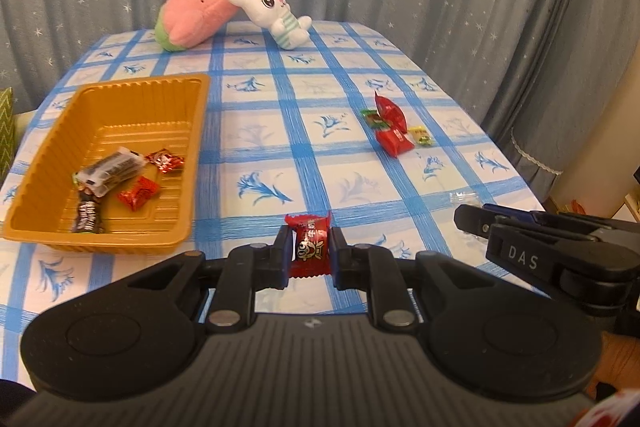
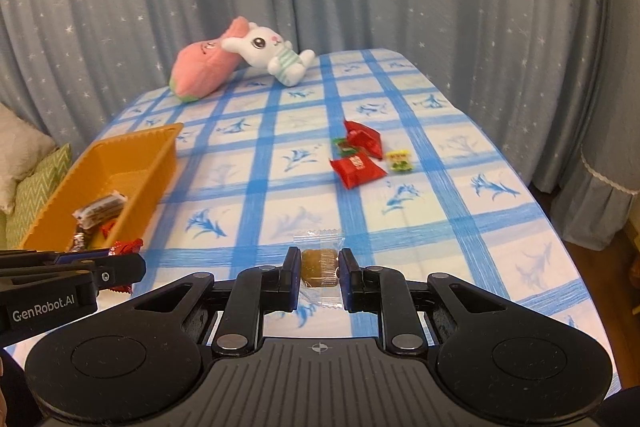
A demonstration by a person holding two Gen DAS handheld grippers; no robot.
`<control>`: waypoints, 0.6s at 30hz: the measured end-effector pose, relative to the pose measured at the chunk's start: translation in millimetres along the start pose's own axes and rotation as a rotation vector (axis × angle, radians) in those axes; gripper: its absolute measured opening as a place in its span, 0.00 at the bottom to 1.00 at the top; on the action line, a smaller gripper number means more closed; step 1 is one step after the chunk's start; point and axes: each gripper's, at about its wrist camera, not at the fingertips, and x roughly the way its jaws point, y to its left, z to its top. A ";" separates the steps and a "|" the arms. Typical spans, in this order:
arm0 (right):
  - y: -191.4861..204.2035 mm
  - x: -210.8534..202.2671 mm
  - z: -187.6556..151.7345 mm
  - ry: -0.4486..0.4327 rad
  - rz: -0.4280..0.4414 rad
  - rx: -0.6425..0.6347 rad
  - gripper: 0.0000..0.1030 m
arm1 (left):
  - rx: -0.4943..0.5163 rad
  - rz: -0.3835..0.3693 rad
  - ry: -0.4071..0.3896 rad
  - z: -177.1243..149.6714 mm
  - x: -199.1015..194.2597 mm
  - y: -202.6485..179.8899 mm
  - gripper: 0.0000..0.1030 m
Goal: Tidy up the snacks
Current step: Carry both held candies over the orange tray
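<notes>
My left gripper (image 1: 310,249) is shut on a red wrapped candy (image 1: 310,247), held just right of the orange tray (image 1: 36,223). The tray holds a black-and-white bar (image 1: 112,169), two red candies and a dark packet. My right gripper (image 2: 320,277) is shut on a clear-wrapped brown snack (image 2: 319,267) near the table's front edge. A cluster of loose snacks lies mid-right on the table: red packets (image 2: 358,169), a green candy (image 2: 344,145) and a yellow candy (image 2: 399,161). The right gripper also shows in the left wrist view (image 1: 476,223), and the left gripper in the right wrist view (image 2: 120,267).
The table has a blue-checked cloth (image 1: 280,131). A pink plush (image 1: 192,15) and a white rabbit plush (image 1: 276,13) lie at the far edge. Grey starred curtains hang behind. A green patterned cushion (image 2: 36,191) sits left of the table.
</notes>
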 end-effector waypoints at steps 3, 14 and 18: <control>6.7 -3.3 1.8 -0.005 0.010 -0.009 0.19 | -0.007 0.007 -0.006 0.4 -6.1 4.7 0.16; 31.9 -0.9 6.0 0.000 0.054 -0.047 0.19 | -0.046 0.048 -0.033 4.5 -22.0 34.3 0.16; 46.3 3.7 10.3 0.002 0.080 -0.065 0.19 | -0.061 0.073 -0.047 10.1 -27.2 51.6 0.16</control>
